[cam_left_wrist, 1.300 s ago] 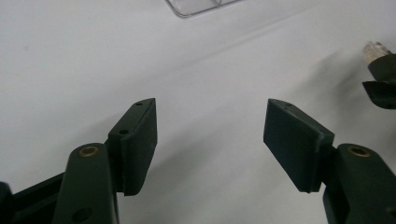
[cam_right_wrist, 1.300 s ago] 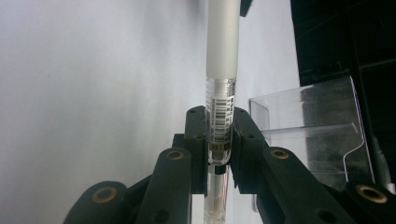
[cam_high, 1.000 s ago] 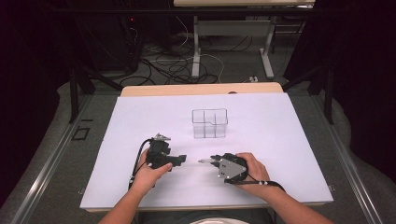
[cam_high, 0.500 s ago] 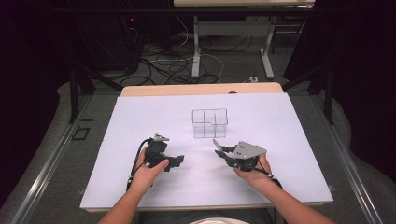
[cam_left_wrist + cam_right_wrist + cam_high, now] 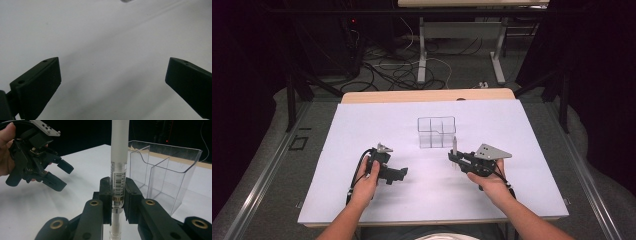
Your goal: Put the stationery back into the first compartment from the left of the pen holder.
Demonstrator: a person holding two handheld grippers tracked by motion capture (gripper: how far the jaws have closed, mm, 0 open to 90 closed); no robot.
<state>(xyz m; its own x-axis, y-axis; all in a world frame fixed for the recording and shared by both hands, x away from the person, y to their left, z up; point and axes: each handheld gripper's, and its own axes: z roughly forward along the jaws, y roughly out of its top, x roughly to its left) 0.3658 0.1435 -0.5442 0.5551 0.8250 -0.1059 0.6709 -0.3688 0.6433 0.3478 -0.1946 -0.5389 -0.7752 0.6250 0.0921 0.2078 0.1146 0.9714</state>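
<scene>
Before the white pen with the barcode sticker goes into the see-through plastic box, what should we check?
1. Grip: right gripper is shut on the white barcode-labelled pen — ok.
2. Pen upright in the jaws — ok.
3. Clear plastic divided box standing open-topped on the white table, compartments looking empty — ok.
4. Pen over the box yet: it stands beside it, nearer the person — not ok.
5. Left gripper open, holding nothing, off to the side — ok.
6. Pen cap on tight — cannot tell.
</scene>
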